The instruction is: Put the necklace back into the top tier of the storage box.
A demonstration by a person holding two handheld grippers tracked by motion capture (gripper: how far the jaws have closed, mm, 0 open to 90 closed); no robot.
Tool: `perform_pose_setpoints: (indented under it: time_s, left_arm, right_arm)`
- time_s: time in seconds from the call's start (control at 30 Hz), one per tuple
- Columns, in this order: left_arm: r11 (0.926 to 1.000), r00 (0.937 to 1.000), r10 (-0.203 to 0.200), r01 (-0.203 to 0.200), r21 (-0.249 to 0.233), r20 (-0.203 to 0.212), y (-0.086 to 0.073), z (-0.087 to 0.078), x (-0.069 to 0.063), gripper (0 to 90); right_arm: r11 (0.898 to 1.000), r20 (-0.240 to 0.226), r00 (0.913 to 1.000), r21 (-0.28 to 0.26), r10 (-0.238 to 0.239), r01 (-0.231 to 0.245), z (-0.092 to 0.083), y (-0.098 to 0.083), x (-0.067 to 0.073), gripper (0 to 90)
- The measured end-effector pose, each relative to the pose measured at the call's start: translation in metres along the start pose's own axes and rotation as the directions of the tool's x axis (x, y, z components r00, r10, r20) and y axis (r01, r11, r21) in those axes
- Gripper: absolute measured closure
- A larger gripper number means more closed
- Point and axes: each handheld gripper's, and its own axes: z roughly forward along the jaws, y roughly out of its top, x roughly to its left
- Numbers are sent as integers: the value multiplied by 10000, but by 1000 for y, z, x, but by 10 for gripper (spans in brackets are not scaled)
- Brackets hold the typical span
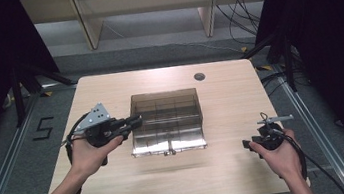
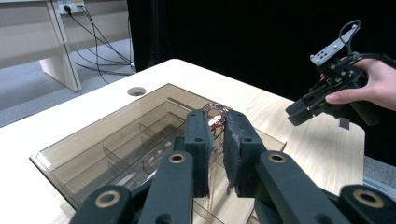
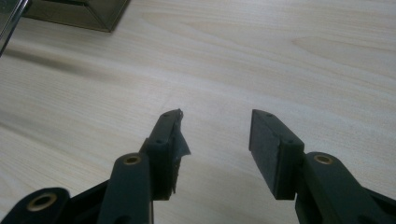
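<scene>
A clear brown box [image 1: 162, 94] with several divided compartments sits mid-table. My left gripper [image 1: 135, 121] hovers at the box's left edge, pointing over it. In the left gripper view its jaws [image 2: 217, 123] are shut on a thin copper-coloured chain [image 2: 215, 114], which bunches above the pads and hangs down between them over the box [image 2: 60, 154]. My right gripper [image 1: 249, 145] is held low over the table's front right, apart from the box. Its jaws [image 3: 215, 126] stand open with nothing between them; it also appears in the left gripper view [image 2: 299, 112].
A round cable hole [image 1: 199, 76] lies in the tabletop behind the box. A corner of the box [image 3: 74, 14] shows at the top left of the right gripper view. Bare wood [image 1: 170, 178] spans the front of the table. Black curtains flank both sides.
</scene>
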Motion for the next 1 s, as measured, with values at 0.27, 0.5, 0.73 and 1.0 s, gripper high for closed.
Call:
perform_pose_setpoints:
  time_s: [0.27, 0.5, 0.73, 1.0]
  left_arm:
    - [9997, 10000, -18, 19, 242, -44, -6, 5, 3, 798]
    - [9989, 9999, -2, 8, 464, -129, -12, 7, 5, 798]
    - [9968, 9999, 28, -18, 804, -122, -17, 11, 4, 798]
    - [9918, 9999, -94, 111, 1274, -143, -26, 16, 4, 797]
  right_arm:
    - [10000, -10, 10000, 3, 2, -2, 0, 0, 0, 543]
    - [10000, -26, 10000, -29, 14, -14, 1, 0, 0, 544]
    - [10000, 1, 10000, 9, 4, -4, 0, 0, 0, 543]
    - [10000, 10, 10000, 20, 3, -3, 1, 0, 0, 544]
